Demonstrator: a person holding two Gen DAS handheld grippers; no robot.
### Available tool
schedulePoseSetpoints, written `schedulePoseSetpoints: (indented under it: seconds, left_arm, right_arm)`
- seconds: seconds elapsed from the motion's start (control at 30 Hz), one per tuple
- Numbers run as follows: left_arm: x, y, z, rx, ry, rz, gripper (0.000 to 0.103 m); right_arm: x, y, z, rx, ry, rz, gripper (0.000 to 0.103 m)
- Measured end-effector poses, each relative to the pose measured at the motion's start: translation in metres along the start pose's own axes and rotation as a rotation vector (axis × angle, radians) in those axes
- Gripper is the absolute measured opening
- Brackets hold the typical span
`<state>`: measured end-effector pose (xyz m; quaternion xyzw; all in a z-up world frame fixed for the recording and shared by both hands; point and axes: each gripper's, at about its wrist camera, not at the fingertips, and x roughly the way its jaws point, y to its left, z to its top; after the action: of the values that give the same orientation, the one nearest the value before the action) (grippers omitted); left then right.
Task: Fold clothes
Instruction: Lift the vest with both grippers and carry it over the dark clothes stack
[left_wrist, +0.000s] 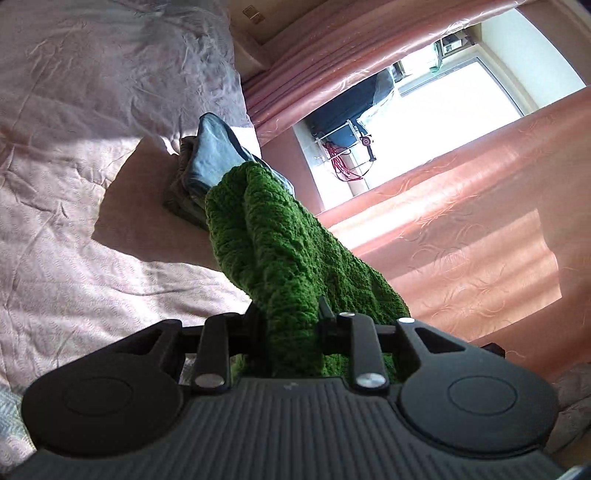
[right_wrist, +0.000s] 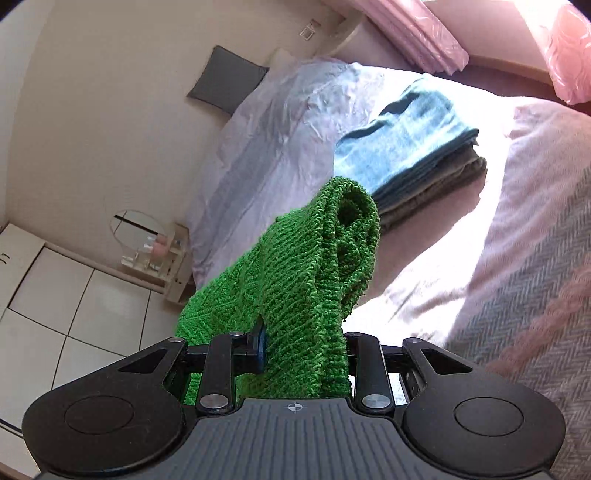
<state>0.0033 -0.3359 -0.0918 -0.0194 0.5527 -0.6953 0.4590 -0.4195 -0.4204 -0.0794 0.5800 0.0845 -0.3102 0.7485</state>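
Your pink quilted bedspread (left_wrist: 74, 229) lies open below. Both your left gripper (left_wrist: 288, 325) and right gripper (right_wrist: 303, 347) clamp the chunky green knitted garment (right_wrist: 306, 280), lifted near the folded blue-and-grey clothes stack (right_wrist: 413, 147).

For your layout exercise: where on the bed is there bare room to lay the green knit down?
Bare pink bedspread lies in front of the folded stack, between it and the green knit. It is crowded where the stack sits beside the white duvet.

You see pink curtains (left_wrist: 461, 206) framing a bright window (left_wrist: 447, 122), a grey pillow (right_wrist: 226, 78) against the wall, and a white tiled floor (right_wrist: 74, 314).
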Motion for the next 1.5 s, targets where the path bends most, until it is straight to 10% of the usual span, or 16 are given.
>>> schedulePoseSetpoints:
  seconds: [0.6, 1.3, 1.5]
  left_arm:
    - [0.225, -0.017, 0.189, 0.027, -0.077, 0.050, 0.023]
    - [0.357, 0.100, 0.226, 0.036, 0.005, 0.147, 0.024]
    - [0.364, 0.118, 0.223, 0.041, 0.022, 0.200, 0.031]
  right_arm:
    - [0.091, -0.057, 0.266, -0.088, -0.035, -0.002, 0.027]
    - [0.224, -0.175, 0.321, -0.022, 0.001, -0.095, 0.028]
    - [0.236, -0.194, 0.315, -0.011, -0.037, -0.274, 0.050]
